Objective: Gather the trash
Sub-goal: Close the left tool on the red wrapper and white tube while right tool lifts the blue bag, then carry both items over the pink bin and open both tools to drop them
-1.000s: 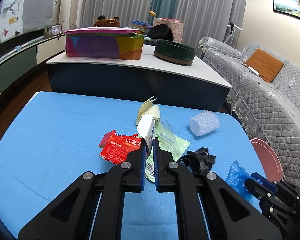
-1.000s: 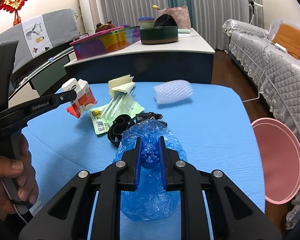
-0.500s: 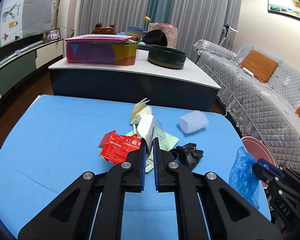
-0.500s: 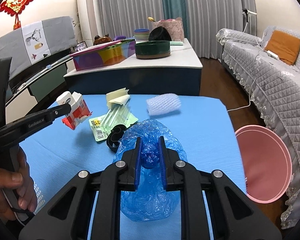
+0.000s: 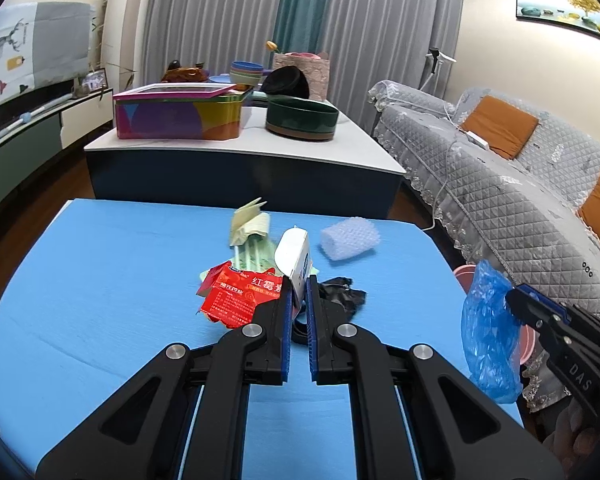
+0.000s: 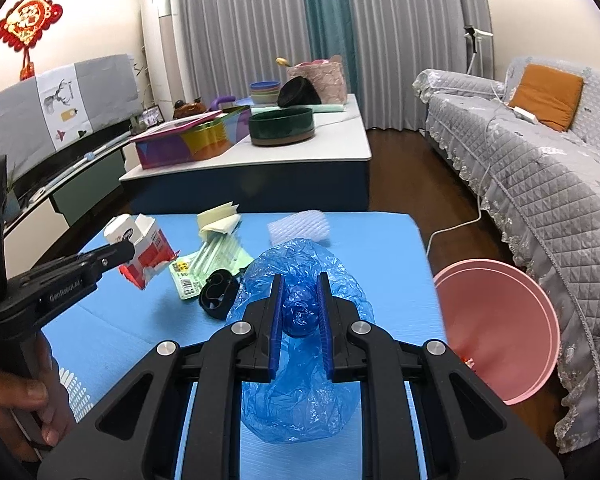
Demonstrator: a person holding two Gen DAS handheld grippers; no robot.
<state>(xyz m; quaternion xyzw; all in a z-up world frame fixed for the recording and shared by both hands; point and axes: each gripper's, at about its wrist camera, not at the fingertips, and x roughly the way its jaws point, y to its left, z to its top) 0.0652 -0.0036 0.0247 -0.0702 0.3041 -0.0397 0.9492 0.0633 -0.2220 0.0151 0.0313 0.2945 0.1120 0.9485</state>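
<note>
My left gripper (image 5: 298,286) is shut on a torn red and white carton (image 5: 244,292) and holds it above the blue table (image 5: 100,280); it also shows in the right wrist view (image 6: 148,250). My right gripper (image 6: 300,300) is shut on a crumpled blue plastic bag (image 6: 300,360), which hangs beyond the table's right edge in the left wrist view (image 5: 490,332). On the table lie a green wrapper (image 6: 216,260), folded yellow paper (image 6: 218,222), white foam netting (image 6: 300,226) and a black scrap (image 6: 218,294).
A pink bin (image 6: 496,324) stands on the floor at the table's right edge. Behind the table is a white-topped counter (image 5: 256,148) with a colourful box and a dark green bowl. A grey quilted sofa (image 5: 520,184) runs along the right.
Both grippers have risen and drawn back from the table with their loads. The blue bag has come up off the table, nearer the pink bin.
</note>
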